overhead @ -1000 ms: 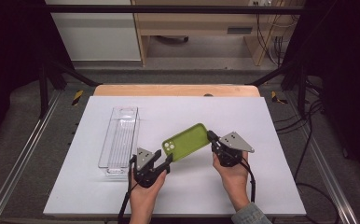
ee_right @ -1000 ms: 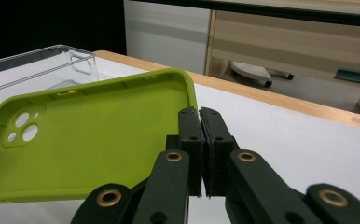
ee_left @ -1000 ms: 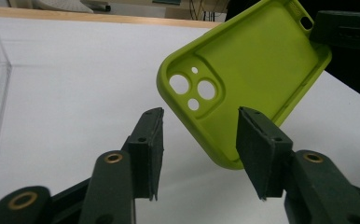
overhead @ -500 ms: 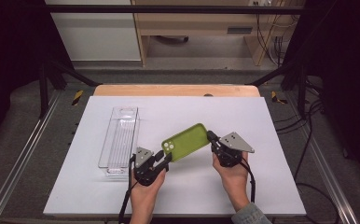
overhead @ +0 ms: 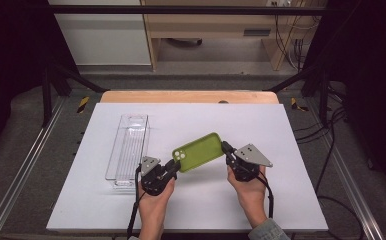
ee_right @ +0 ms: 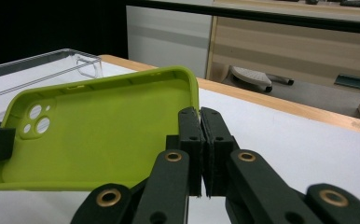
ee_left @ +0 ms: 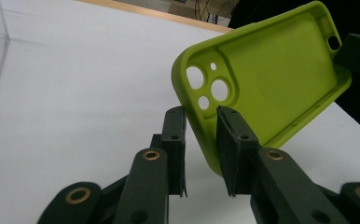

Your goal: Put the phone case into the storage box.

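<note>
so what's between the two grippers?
The green phone case, spanning the gap in the high view. The right gripper pinches its far end; the left gripper straddles the camera-hole end, jaws apart, as the left gripper view shows.

Clear bin (overhead: 129,150) blocks left; white table (overhead: 281,135) right open.
</note>
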